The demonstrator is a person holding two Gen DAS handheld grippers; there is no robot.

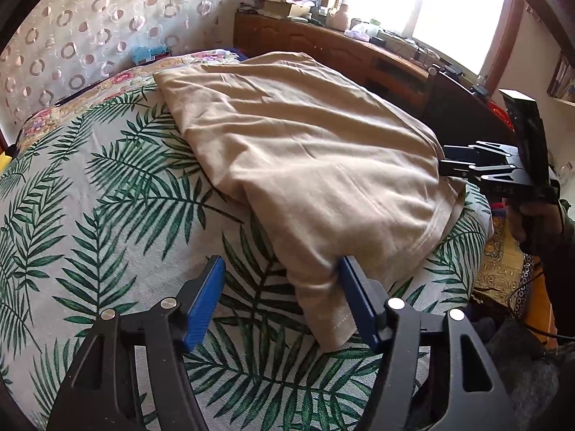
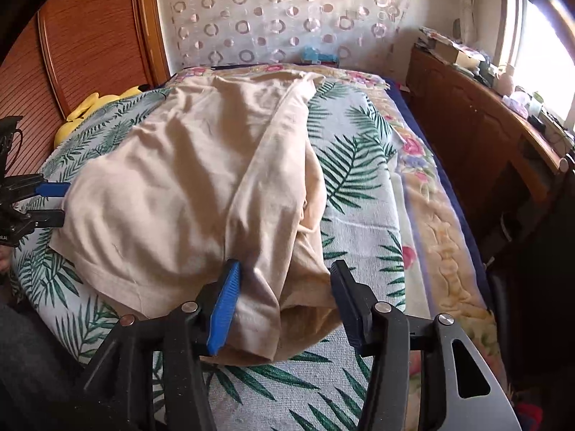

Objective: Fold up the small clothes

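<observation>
My left gripper (image 1: 282, 296) sits low over the bed, its black metal arms ending in ribbed blue plastic pads spread wide. The near corner of the beige garment (image 1: 305, 165) lies between the fingers, touching the right-hand pad while the other pad stands clear over the bedsheet (image 1: 107, 215). My right gripper (image 2: 284, 300) is spread as well, and a bunched, rolled hem of the same garment lies between its fingers, against the blue left-hand pad; the dark right-hand finger stands just beside the cloth.

The garment is a soft, matte knit, sandy beige, with a stitched hem along its near edge. It lies spread across the middle of the bed, already doubled over: from the right wrist view a long folded flap runs diagonally from the far end down to my fingers, with shallow wrinkles and a puffy, uneven surface beneath it. From the left wrist view it reads as a broad, rumpled slab tapering to the corner at my gripper.

The sheet under it is a coarse-woven pale cloth printed with green palm fronds. Beyond it lies a floral blanket (image 2: 431, 222) in cream and pink. A glossy wooden cabinet (image 2: 478, 136) runs along the far side under the window (image 1: 431, 3).
</observation>
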